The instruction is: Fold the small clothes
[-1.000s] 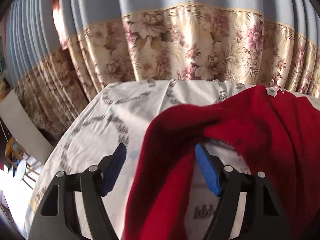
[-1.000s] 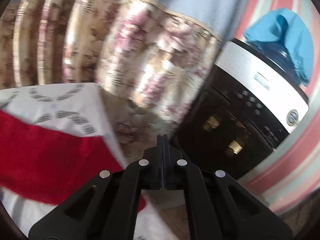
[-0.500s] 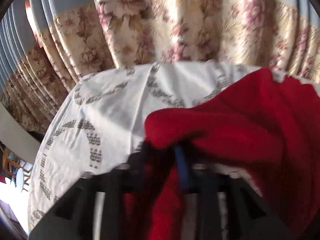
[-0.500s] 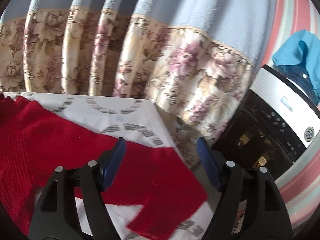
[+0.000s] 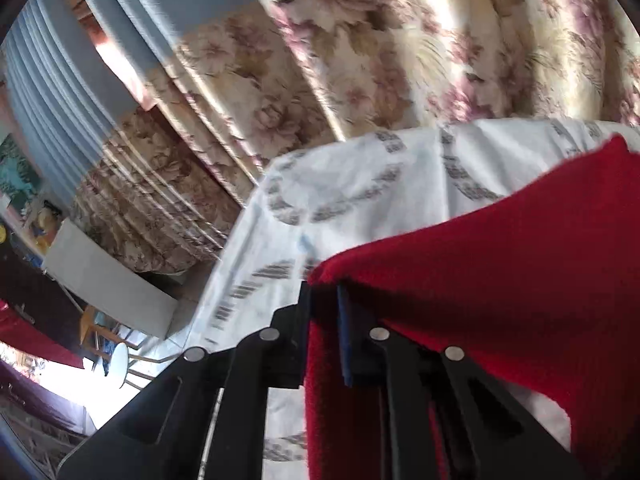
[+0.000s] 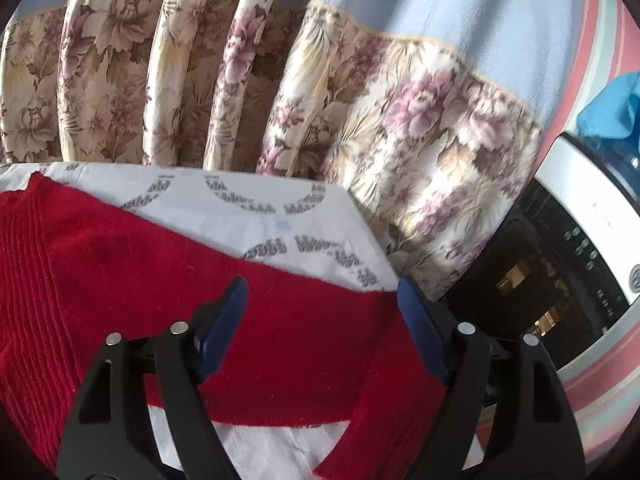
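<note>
A white patterned cloth (image 6: 256,220) covers the tabletop before floral curtains (image 6: 400,128). The red sweater (image 6: 120,272) lies there; left gripper (image 5: 324,300) clenched on its fold, right gripper (image 6: 320,300) spread wide, just released. The sweater's lower part is cut off.

A long blue curtain with a flowery cream bottom part (image 6: 280,92) is hung at the far side. A white cloth with grey marks (image 6: 256,216) is spread over the table. A black and white machine with buttons (image 6: 560,280) is seen at the right, by a pink striped wall (image 6: 608,20).
</note>
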